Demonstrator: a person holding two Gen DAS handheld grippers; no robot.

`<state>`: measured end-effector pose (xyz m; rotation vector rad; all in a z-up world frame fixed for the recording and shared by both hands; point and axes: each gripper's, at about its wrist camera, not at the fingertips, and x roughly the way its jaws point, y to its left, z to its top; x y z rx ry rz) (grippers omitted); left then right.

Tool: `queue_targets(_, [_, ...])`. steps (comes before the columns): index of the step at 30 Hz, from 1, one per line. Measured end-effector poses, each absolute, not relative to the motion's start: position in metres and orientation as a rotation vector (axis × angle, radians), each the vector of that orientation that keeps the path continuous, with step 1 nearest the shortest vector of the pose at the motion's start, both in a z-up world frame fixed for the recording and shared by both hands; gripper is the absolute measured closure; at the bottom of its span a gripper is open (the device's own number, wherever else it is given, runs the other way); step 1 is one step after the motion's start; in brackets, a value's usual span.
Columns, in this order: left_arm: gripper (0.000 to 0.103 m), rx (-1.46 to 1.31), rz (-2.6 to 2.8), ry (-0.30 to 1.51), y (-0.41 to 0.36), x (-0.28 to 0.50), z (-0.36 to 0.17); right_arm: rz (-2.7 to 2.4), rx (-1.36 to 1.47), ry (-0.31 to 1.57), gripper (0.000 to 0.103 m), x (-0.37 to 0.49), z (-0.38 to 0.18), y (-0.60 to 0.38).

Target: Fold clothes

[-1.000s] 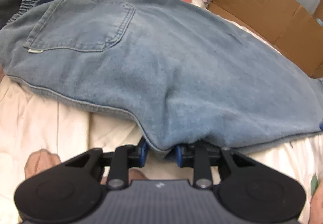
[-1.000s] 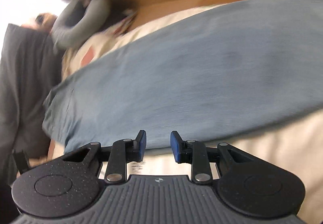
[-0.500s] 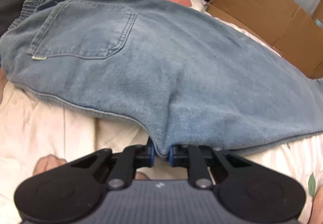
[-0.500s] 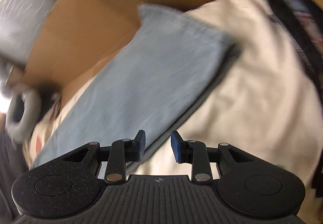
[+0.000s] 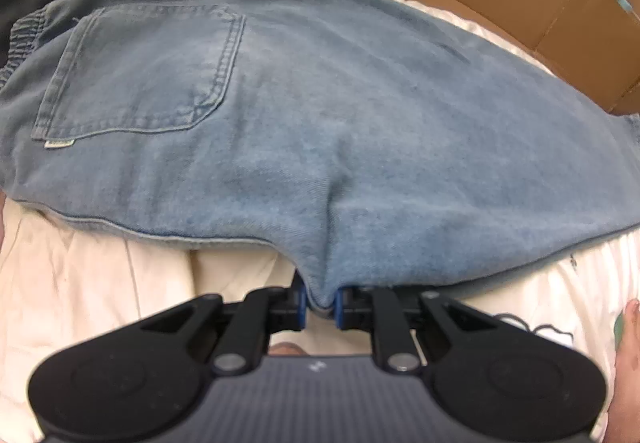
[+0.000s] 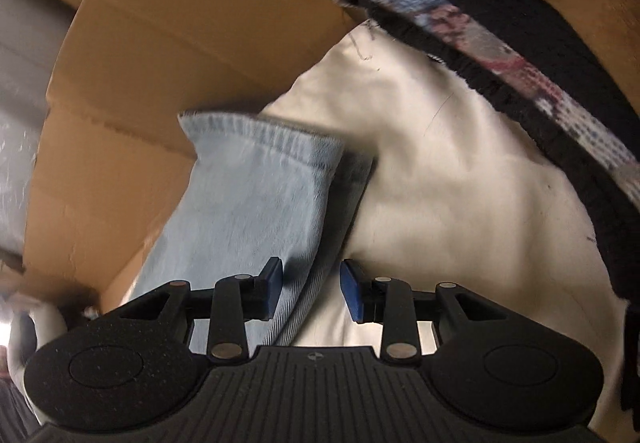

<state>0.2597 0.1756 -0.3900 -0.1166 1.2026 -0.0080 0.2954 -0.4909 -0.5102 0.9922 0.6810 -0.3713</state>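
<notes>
At six o'clock in the left wrist view, the left gripper (image 5: 320,303) is pinched tight on the near edge of the jeans (image 5: 320,131), taking a small tuck of denim at about the crotch seam, probably so that this edge can be lifted and carried over. From there the jeans spread flat across the cream quilt (image 5: 100,283), back pocket (image 5: 140,71) at ten o'clock and the leg running off toward three o'clock, where a cardboard box (image 5: 520,3) borders the bed. In the right wrist view, the right gripper (image 6: 311,289) stands wide apart with nothing held, its jaws astride the leg edge; the leg hem (image 6: 260,135) lies ahead at eleven o'clock, likely the next grasp.
</notes>
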Motion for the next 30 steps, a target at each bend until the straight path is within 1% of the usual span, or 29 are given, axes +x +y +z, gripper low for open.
queue_targets(5, [0.089, -0.095, -0.017, 1.236, 0.173, 0.267, -0.391, -0.381, 1.024, 0.621, 0.066, 0.301, -0.517, -0.497])
queue_targets(7, [0.089, -0.085, -0.014, 1.247, 0.170, 0.269, -0.392, -0.389, 1.019, 0.615, 0.073, 0.305, -0.516, -0.498])
queue_targets(8, [0.089, -0.084, -0.010, 1.252, 0.170, 0.269, -0.393, -0.389, 1.024, 0.608, 0.080, 0.305, -0.514, -0.498])
queue_targets(15, [0.089, -0.073, 0.006, 1.268, 0.167, 0.272, -0.396, -0.373, 1.010, 0.527, 0.080, 0.301, -0.499, -0.502])
queue_targets(23, [0.089, -0.049, 0.031, 1.272, 0.163, 0.271, -0.397, -0.340, 1.066, 0.477, 0.079, 0.319, -0.512, -0.511])
queue_targets(30, [0.089, -0.032, 0.037, 1.268, 0.159, 0.271, -0.401, -0.304, 1.023, 0.529, 0.078, 0.340, -0.522, -0.512])
